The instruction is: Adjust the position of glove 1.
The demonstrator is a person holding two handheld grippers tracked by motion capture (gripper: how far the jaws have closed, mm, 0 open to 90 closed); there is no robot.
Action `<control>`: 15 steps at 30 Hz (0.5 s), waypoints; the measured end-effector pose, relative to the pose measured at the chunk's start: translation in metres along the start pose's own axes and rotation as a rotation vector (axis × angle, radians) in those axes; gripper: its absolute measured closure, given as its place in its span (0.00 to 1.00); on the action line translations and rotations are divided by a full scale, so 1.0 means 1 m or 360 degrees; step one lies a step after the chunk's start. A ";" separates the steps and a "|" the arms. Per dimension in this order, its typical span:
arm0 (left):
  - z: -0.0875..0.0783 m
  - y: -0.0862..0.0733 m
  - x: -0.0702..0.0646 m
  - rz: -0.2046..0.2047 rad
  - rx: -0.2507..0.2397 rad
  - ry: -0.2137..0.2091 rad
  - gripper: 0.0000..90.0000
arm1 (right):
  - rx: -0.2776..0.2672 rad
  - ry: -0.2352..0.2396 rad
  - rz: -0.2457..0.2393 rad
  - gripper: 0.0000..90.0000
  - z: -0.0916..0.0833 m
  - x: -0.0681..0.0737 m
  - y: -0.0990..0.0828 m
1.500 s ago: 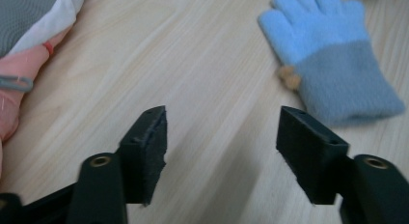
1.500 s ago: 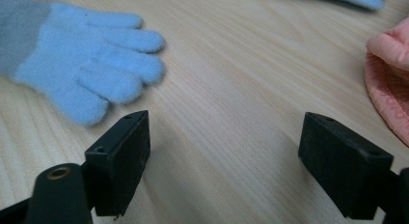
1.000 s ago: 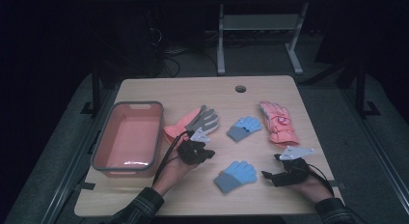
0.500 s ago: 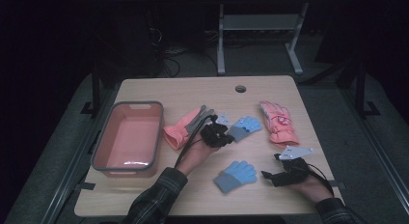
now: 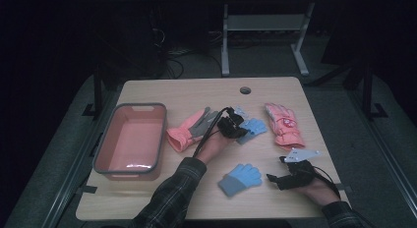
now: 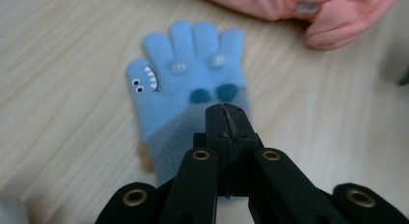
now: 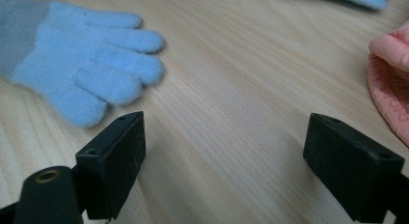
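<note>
A person's left tongs (image 5: 242,131) hover with their tips over the grey cuff of a blue monster-face glove (image 6: 188,96) near the middle of the wooden bench (image 5: 196,93), jaws pressed together with nothing between them. A second earlier these tongs sat over the pink-and-grey glove (image 5: 189,132) beside the tub; they have since swept across toward the bench's right side, leaving that glove where it lay, and now point down at the blue one. The shift suggests the blue glove is the next item to be handled, though the closed jaws would have to spread before any pick-up could begin.

The right tongs (image 5: 275,179) rest near the bench's front right corner, jaws spread wide and holding nothing, in the same spot as a second ago. Through the right gripper view, a second blue glove (image 7: 87,55) lies just ahead of them, palm flat, fingers fanned toward the bench's right edge; in the high view it sits near the front edge, between the two forearms.

A pink mitten (image 5: 282,124) lies toward the right edge, just beyond the monster-face glove. The salmon tub (image 5: 129,106) stands empty on the bench's left side, well apart from both blue gloves. Judging by the layout, the gloves seem bound for the tub, and none has gone in yet.
</note>
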State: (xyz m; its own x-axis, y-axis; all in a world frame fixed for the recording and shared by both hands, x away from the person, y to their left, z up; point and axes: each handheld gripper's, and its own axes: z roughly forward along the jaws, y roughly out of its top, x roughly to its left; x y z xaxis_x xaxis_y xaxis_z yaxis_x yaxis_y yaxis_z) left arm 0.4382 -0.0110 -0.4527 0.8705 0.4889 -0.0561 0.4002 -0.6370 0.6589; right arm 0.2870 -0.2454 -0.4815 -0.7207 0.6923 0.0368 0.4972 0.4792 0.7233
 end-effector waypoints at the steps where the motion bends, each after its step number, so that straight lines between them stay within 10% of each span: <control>1: 0.003 -0.001 0.001 -0.0008 0.0006 -0.0005 1.00 | -0.0001 0.0000 -0.0002 0.16 0.000 0.000 0.000; 15: -0.019 -0.025 0.000 -0.0036 0.0029 -0.0026 1.00 | -0.0003 -0.0001 -0.0003 0.16 0.000 0.000 0.000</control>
State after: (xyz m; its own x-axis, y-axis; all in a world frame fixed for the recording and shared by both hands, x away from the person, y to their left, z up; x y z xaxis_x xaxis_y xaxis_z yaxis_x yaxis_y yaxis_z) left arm 0.4227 0.0166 -0.4548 0.8657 0.4936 -0.0834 0.4250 -0.6366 0.6435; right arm 0.2870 -0.2453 -0.4816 -0.7214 0.6917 0.0353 0.4952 0.4795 0.7244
